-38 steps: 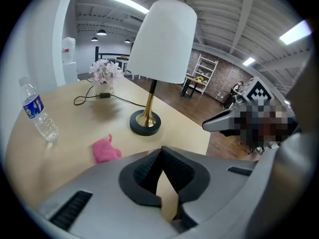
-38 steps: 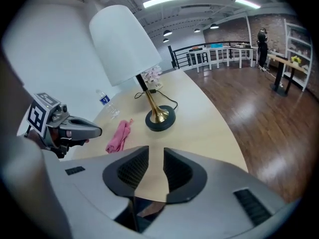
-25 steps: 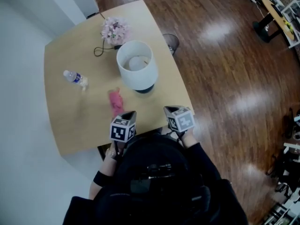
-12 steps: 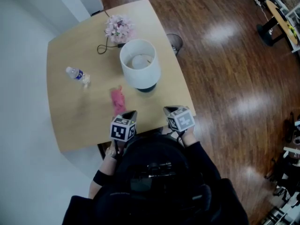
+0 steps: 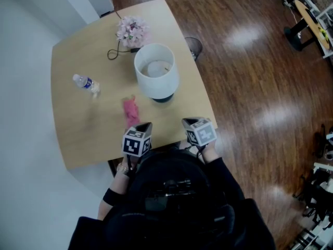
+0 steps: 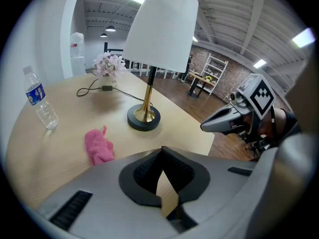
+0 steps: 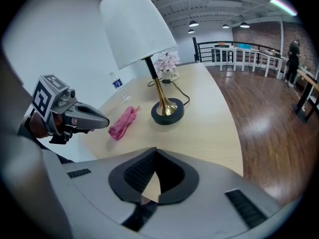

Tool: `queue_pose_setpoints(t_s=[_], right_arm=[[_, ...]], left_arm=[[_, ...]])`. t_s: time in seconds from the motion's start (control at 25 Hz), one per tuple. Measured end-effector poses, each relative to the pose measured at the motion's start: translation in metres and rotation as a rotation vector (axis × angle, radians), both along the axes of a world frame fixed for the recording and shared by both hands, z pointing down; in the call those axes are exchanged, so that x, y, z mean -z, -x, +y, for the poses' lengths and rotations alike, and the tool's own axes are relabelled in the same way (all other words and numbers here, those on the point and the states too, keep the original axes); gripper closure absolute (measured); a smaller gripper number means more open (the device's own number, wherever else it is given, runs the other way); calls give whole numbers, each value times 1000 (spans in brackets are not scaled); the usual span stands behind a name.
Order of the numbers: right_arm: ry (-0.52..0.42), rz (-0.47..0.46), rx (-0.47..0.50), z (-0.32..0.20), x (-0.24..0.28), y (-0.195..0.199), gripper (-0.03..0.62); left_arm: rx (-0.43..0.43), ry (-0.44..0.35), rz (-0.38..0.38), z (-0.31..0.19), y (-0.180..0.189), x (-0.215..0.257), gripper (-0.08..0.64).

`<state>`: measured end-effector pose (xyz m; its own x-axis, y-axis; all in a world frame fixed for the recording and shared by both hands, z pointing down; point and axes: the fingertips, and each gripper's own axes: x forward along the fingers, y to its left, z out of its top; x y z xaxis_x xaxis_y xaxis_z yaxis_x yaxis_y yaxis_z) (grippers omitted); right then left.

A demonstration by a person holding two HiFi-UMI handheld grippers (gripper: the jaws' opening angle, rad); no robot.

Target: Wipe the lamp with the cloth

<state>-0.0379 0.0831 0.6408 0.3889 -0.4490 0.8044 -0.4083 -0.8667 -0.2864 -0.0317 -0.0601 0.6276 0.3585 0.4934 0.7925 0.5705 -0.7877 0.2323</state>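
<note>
Two grippers, both held over the near edge of one tan table (image 5: 78, 134).

1. Left gripper (image 5: 144, 125): jaws brought fully together, nothing between them, nothing held. It points down toward the tabletop.
2. Right gripper (image 5: 186, 122): jaws likewise fully together and empty. It sits level with the left one, the two apart and not touching.
3. One pink cloth (image 5: 130, 112): lies crumpled on the table just ahead of the left gripper's tips, clear of them. From the right gripper it lies ahead and to the left.
4. One lamp (image 5: 155, 72): stands upright beyond the cloth, ahead of the gap between the two grippers. It has a white shade, a brass stem and a dark round base. The base is near the cloth but not touching it.
5. One clear water bottle (image 5: 84, 84) with a blue label: stands upright, well ahead and to the left of the left gripper, apart from the cloth.
6. One bunch of pale pink flowers (image 5: 131, 33): farthest from both grippers, behind the lamp, with one dark cord (image 5: 112, 53) looping beside it.
</note>
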Motion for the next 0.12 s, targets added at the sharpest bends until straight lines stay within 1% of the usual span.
queue_pose_setpoints(t_s=[0.12], right_arm=[[0, 2, -3, 0, 0, 1, 592]], left_arm=[[0, 0, -1, -1, 1, 0, 555]])
